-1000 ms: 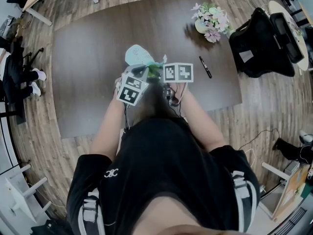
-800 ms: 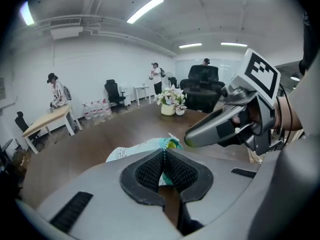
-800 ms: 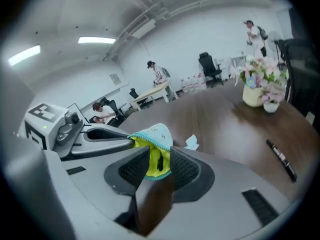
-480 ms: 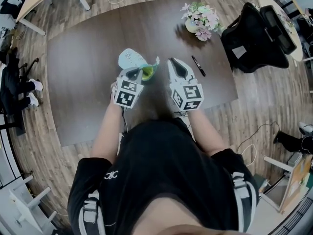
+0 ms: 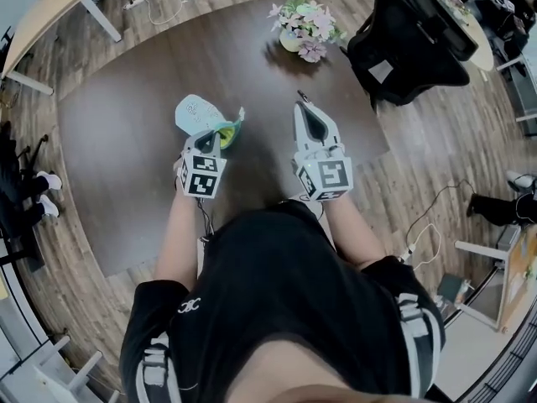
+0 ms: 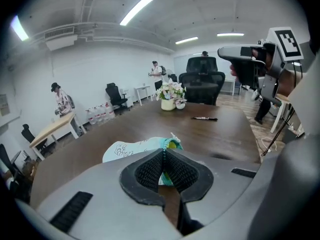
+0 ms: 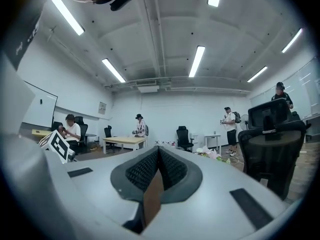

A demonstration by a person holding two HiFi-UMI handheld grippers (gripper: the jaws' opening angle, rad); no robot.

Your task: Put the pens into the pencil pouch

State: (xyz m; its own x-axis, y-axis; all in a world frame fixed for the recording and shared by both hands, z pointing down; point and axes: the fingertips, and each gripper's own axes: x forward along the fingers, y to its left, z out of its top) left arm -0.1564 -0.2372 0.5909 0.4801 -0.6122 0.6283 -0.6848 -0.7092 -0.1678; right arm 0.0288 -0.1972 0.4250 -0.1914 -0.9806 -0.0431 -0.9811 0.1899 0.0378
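A pale teal pencil pouch (image 5: 195,114) lies on the dark brown table (image 5: 126,124), with something yellow-green in its open mouth (image 6: 173,145). My left gripper (image 5: 220,134) is shut on the pouch's near edge, and teal fabric shows between its pads (image 6: 162,156). A black pen (image 6: 205,118) lies on the table further right, near the flowers. My right gripper (image 5: 300,103) is held up above the table, pointing level, apart from the pouch. Its jaws (image 7: 159,149) have just been closing and are shut on nothing. In the left gripper view the right gripper (image 6: 245,59) hangs at the upper right.
A pot of pink and white flowers (image 5: 304,30) stands at the table's far side, with a black office chair (image 5: 411,36) just beyond the far right edge. Several people stand or sit at desks further off (image 7: 140,126).
My right gripper has left the pouch's mouth, risen and swung to the right, turning level, and its jaws have shut. The left gripper keeps its hold on the pouch.
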